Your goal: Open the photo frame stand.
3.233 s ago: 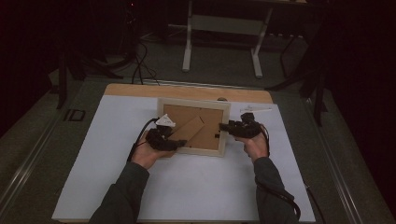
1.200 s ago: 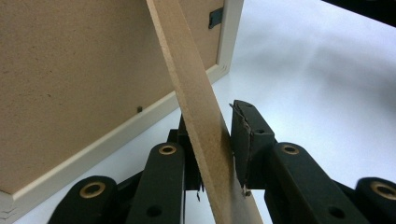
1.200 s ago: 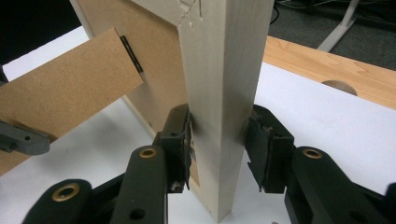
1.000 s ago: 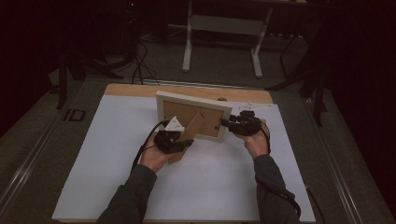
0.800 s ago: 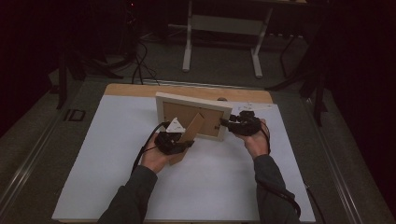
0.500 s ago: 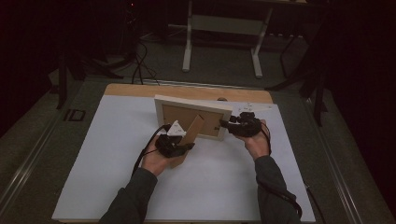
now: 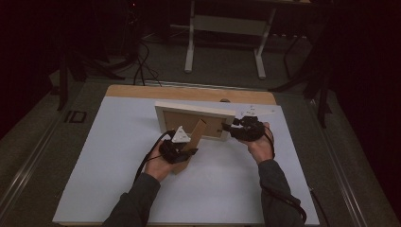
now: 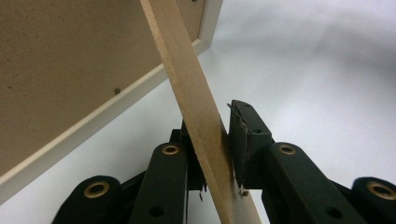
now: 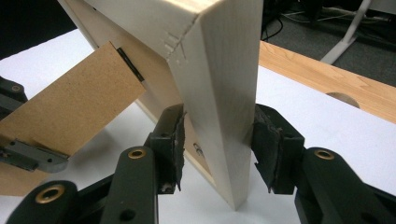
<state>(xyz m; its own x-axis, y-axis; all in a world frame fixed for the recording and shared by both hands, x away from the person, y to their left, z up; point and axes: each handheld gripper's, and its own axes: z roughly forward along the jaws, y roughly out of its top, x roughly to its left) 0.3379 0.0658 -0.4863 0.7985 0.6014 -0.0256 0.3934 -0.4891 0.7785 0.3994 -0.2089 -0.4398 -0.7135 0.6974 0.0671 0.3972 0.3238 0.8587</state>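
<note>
My left gripper (image 8: 212, 154) clamps the picture frame's (image 7: 195, 111) easel stand (image 8: 198, 112). My right gripper's (image 9: 217, 149) jaws, just opening, bracket the frame's edge, contact unclear.

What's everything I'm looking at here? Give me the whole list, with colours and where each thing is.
picture frame: one, pale wood, standing upright mid-table, back toward the person
stand flap: one, brown board, swung out from the frame's back
white sheet: one, covers most of the table
table: one, light wood, strip showing along the far edge
metal desk legs: one pair, pale grey, on the floor behind
cables: several, black, on the floor, far left
left tongs: black, closed on the stand flap
right tongs: black, jaws around the frame's right edge, just been opening
forearms: two, dark sleeves, from the bottom
</note>
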